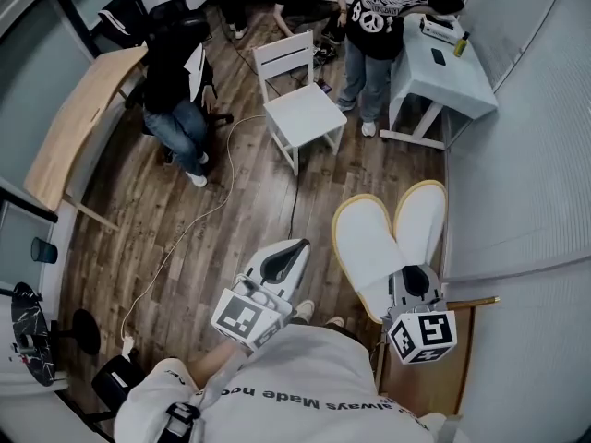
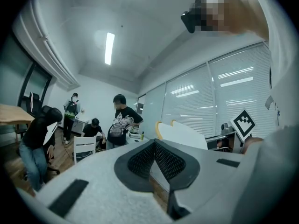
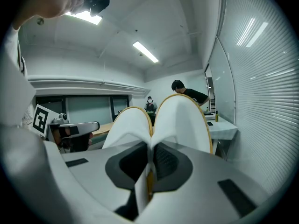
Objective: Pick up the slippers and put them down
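Fanning into a V, the two white, yellow-edged slippers [image 1: 371, 244] [image 3: 180, 120] are held in the air beside the blinded wall, long axes running away from the person and toes pointing outward. The right gripper [image 1: 404, 277] [image 3: 150, 161] has its jaws clenched on their bunched heel ends, which its body hides in the head view. The left gripper [image 1: 290, 253] [image 2: 154, 152] is empty, its jaws pressed together.

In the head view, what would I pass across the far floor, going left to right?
Wooden desk, seated person, white chair, standing person in a printed black shirt, white table.
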The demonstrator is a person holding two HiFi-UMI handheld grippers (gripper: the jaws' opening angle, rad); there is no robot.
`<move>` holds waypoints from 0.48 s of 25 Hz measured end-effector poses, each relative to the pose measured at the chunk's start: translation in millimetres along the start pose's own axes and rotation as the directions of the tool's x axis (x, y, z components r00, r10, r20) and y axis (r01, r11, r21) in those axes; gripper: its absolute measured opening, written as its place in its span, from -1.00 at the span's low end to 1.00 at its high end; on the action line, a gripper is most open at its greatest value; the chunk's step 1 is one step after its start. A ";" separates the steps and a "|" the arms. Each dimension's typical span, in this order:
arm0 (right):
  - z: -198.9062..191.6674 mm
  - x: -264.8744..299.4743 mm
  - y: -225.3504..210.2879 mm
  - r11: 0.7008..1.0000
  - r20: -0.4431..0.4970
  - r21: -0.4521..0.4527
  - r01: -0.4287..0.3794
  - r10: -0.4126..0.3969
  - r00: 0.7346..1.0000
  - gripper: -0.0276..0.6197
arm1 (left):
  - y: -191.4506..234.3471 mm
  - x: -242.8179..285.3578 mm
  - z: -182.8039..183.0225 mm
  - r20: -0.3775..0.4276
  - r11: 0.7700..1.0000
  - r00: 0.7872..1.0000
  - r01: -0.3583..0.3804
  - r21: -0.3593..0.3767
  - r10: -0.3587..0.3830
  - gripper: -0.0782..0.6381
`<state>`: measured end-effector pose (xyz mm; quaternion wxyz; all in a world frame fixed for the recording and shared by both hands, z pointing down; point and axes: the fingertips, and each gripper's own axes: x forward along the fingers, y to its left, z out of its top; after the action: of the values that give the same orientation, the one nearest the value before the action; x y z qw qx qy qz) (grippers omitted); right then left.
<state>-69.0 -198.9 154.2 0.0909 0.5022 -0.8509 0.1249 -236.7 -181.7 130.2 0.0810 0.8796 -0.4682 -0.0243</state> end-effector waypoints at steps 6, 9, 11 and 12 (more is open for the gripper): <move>3.6 -18.2 -39.3 0.999 -0.006 -0.008 0.031 -0.031 0.999 -0.84 | -28.2 30.1 -2.6 -0.008 0.999 0.999 0.034 0.000 -0.034 -0.75; -0.3 -25.1 -53.0 0.999 -0.012 -0.004 0.042 -0.042 0.999 -0.84 | -39.7 40.2 -5.3 -0.009 0.999 0.999 0.050 0.007 -0.050 -0.75; -4.8 -26.5 -61.1 0.999 -0.020 0.002 0.046 -0.046 0.999 -0.84 | -44.0 47.2 -7.8 -0.012 0.998 0.998 0.056 0.015 -0.055 -0.75; -8.0 -26.9 -64.0 0.999 -0.026 0.005 0.048 -0.048 0.999 -0.84 | -44.9 49.6 -9.8 -0.016 0.998 0.998 0.058 0.018 -0.057 -0.75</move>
<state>0.2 -203.9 162.0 0.1032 0.5209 -0.8371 0.1314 -170.9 -196.9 134.0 0.0760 0.8935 -0.4422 -0.0154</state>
